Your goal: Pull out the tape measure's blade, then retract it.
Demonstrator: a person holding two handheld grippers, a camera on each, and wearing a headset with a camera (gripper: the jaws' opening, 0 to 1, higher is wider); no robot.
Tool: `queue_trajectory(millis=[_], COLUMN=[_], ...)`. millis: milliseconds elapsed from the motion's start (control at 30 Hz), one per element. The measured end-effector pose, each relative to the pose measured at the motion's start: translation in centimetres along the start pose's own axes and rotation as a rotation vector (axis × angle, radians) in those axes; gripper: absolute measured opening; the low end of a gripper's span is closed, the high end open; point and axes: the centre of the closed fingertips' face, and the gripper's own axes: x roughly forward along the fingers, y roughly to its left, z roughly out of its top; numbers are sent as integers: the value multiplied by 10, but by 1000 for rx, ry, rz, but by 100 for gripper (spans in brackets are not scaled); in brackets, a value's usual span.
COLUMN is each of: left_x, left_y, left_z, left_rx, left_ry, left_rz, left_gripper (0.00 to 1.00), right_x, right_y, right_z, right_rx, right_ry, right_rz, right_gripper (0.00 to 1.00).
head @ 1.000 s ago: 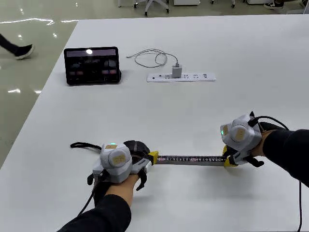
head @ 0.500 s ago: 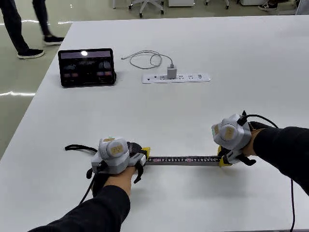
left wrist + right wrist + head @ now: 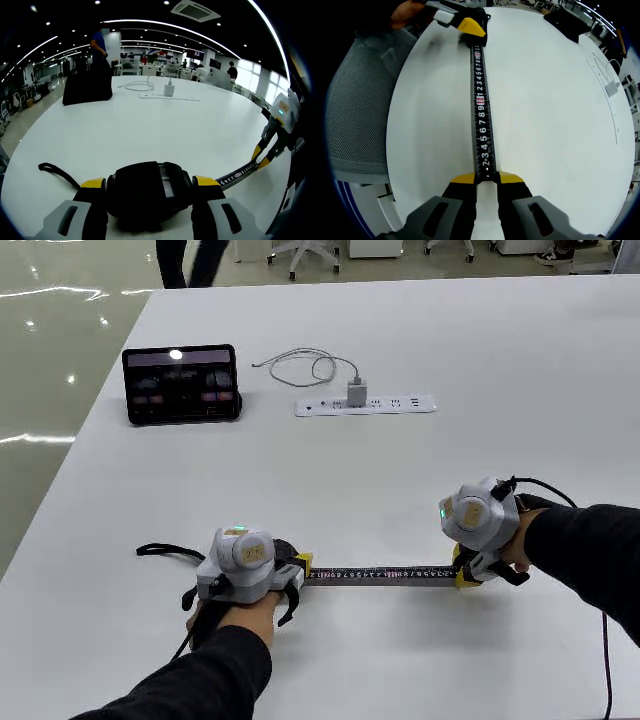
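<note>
Head view — found the tape measure (image 3: 287, 552) low on the desk (image 3: 400, 470), case clamped between fingers of the left gripper (image 3: 150, 183) as an anchor; blade (image 3: 480, 110) tip pinched by fingers of the right gripper (image 3: 487, 178), drawn out flat and straight — likely to keep retraction controlled.

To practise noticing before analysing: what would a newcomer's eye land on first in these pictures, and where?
The numbered blade stretches across the near part of the white table, between the two grippers. The left gripper clamps the black case at one end; the right gripper pinches the blade's tip at the other. Farther back sit a dark tablet and a white power strip.
</note>
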Motion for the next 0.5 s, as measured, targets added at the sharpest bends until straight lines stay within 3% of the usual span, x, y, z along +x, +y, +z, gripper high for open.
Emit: queue_trajectory(millis=[500], left_x=[1], left_y=[0], left_z=[-1], left_rx=[-9], left_ry=[18], left_rz=[-9], left_gripper=[64], right_x=[1], right_y=[0], right_z=[2], right_rx=[39], right_ry=[-13], right_rz=[-10], right_gripper=[10])
